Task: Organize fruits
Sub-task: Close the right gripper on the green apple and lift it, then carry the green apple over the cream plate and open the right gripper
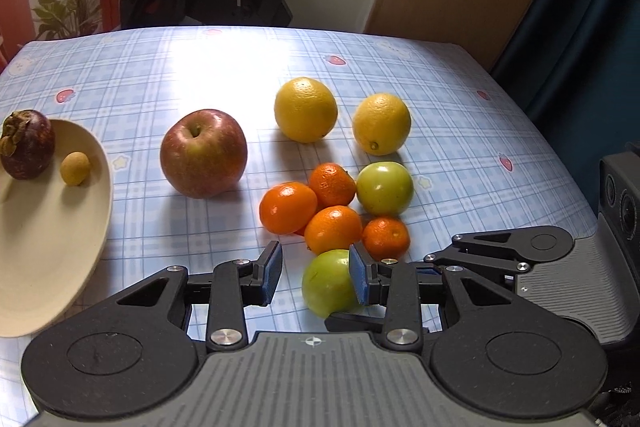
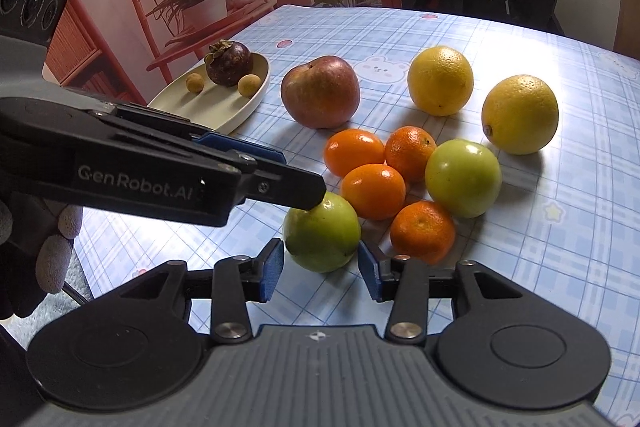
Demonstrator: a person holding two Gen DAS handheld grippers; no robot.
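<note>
Fruit lies on a blue checked tablecloth. A near green fruit (image 1: 326, 283) (image 2: 322, 233) sits at the front of a cluster of several small oranges (image 1: 332, 229) (image 2: 374, 191) and a second green fruit (image 1: 384, 188) (image 2: 463, 179). My left gripper (image 1: 316, 275) is open, its right pad against the near green fruit. My right gripper (image 2: 322, 269) is open, its jaws on either side of that same fruit, just short of it. A red apple (image 1: 203, 153) (image 2: 320, 91) and two yellow citrus fruits (image 1: 306, 109) (image 2: 440, 81) lie behind.
A cream oval plate (image 1: 48, 247) (image 2: 224, 107) at the left holds a dark mangosteen (image 1: 26, 145) (image 2: 229, 63) and small tan fruits (image 1: 75, 168) (image 2: 249, 85). The left gripper's arm (image 2: 160, 163) crosses the right wrist view. An exercise bike stands beyond the table's far edge.
</note>
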